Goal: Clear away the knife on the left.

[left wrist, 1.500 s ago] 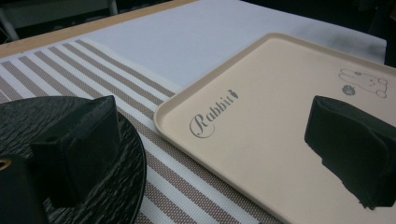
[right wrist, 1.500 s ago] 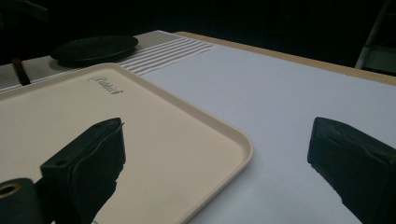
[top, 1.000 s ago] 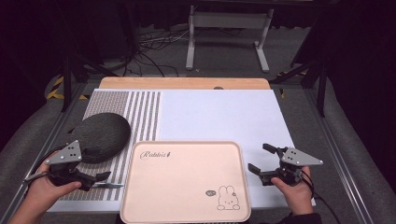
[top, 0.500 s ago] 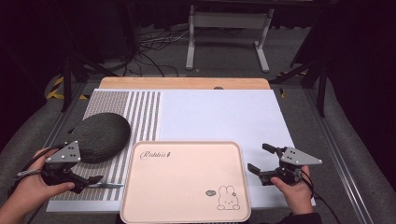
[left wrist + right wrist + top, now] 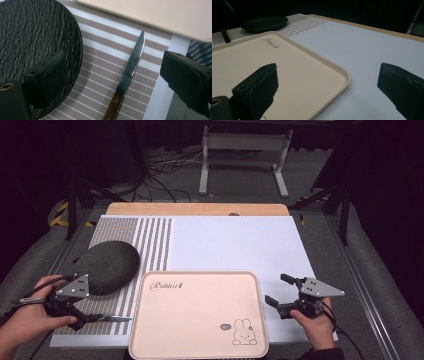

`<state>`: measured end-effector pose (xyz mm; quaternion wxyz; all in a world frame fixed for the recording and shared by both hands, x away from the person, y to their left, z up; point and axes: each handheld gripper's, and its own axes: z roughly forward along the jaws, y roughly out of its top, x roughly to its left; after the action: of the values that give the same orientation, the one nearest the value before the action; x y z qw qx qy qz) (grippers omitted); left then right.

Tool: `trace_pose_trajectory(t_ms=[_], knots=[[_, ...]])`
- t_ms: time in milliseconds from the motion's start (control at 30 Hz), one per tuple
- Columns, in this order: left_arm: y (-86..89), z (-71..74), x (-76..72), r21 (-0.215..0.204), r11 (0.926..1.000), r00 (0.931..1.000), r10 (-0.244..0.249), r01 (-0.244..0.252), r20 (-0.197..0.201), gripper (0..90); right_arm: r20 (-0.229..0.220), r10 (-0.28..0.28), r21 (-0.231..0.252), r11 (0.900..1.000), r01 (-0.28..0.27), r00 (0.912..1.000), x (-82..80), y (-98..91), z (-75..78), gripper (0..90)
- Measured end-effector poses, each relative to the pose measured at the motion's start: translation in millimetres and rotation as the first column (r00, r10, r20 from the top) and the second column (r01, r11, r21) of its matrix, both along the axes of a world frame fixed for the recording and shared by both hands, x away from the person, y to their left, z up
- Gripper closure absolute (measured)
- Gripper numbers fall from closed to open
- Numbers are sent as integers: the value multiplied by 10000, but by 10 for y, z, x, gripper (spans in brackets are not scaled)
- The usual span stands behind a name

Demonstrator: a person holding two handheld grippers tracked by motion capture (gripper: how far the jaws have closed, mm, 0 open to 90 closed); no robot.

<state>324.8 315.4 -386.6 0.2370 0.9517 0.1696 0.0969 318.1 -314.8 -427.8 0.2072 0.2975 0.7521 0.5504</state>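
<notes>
A knife (image 5: 130,70) with a wooden handle lies flat on the striped mat (image 5: 100,82), its blade tip toward the pink tray (image 5: 160,15). My left gripper (image 5: 116,65) is open, its jaws wide apart on either side of the knife and not touching it. From above, the left gripper (image 5: 80,315) sits at the near left with the knife (image 5: 112,318) just right of it. A black textured plate (image 5: 107,265) rests on the mat behind it. My right gripper (image 5: 279,290) is open beside the right rim of the tray (image 5: 200,274), holding nothing.
The tray (image 5: 287,57) carries a rabbit print and nothing else. A white sheet (image 5: 235,245) covers the table's middle and right, with a wooden strip (image 5: 195,209) at the far edge. Cables and a metal stand (image 5: 245,155) lie on the floor beyond.
My left hand and gripper have drawn back slightly toward the near left. The knife has stayed in place on the mat. The right gripper has hardly moved.
</notes>
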Motion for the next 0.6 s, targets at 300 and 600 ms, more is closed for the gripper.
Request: trace_pose_trajectory(t_ms=[300,600], knots=[[19,-18,43,977,9940,9984,-456,486,-330,123,-52,22,-16,10000,-22,10000,0,3,-7,40],[54,-67,77,1690,9809,9935,-842,961,-764,170,-40,62,-54,10000,-62,10000,-1,6,-8,40]])
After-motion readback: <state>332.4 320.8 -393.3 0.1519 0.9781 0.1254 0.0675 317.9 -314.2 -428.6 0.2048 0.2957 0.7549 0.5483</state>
